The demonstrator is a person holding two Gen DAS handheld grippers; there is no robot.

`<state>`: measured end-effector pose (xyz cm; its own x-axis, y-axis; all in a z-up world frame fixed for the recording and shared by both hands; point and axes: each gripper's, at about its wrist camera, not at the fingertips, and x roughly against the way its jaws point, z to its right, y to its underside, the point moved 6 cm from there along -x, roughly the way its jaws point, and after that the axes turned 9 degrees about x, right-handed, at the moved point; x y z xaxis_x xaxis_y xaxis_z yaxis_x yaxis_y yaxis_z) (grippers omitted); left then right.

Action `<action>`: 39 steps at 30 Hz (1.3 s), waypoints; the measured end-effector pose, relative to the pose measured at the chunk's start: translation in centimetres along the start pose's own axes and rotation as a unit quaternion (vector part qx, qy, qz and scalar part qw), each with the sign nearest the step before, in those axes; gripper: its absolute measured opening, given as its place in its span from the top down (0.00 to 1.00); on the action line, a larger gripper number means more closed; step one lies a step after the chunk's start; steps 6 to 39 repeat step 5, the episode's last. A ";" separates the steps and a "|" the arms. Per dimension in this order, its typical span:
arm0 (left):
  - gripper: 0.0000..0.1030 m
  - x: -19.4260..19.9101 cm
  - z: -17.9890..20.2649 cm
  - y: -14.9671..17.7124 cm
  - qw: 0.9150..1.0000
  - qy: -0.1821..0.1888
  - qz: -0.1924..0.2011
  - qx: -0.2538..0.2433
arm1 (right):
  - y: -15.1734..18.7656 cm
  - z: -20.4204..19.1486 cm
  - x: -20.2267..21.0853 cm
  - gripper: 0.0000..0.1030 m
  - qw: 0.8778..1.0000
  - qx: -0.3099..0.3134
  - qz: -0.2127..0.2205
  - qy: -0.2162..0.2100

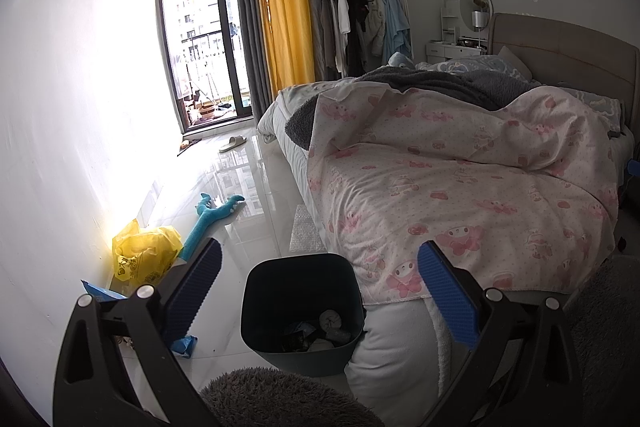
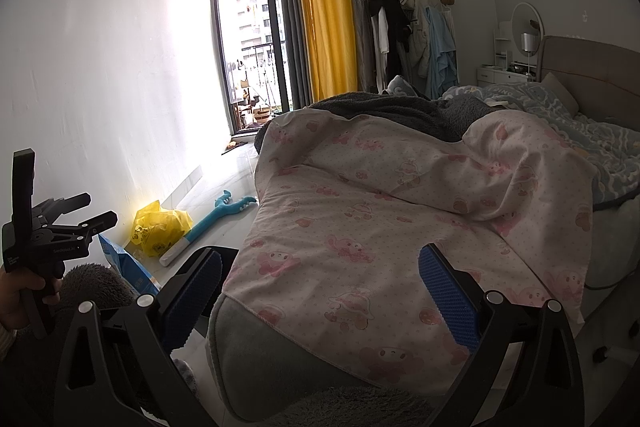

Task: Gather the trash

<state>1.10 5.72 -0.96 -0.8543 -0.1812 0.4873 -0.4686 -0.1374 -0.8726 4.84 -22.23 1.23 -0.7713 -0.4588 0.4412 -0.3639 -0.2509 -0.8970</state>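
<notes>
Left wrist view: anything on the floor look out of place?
Yes. A crumpled yellow plastic bag lies against the wall, with blue packaging beside it, both outside the dark bin. A teal plush toy sprawls on the tiles. Both grippers, left and right, are open and empty.

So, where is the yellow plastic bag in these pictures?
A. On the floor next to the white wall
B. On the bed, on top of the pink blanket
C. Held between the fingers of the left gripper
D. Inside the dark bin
A: the yellow plastic bag lies crumpled on the floor against the white wall, apart from the dark bin.
</notes>
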 end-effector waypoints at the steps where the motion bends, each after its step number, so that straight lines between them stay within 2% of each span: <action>1: 0.03 0.0 0.0 0.0 1.000 0.000 0.000 0.001 | 0.0 0.0 0.0 0.03 1.000 0.000 0.000 0.000; 39: 0.03 -0.1 -0.3 0.2 1.000 -0.002 -0.001 0.003 | 0.0 0.0 0.0 0.03 1.000 0.000 0.000 0.000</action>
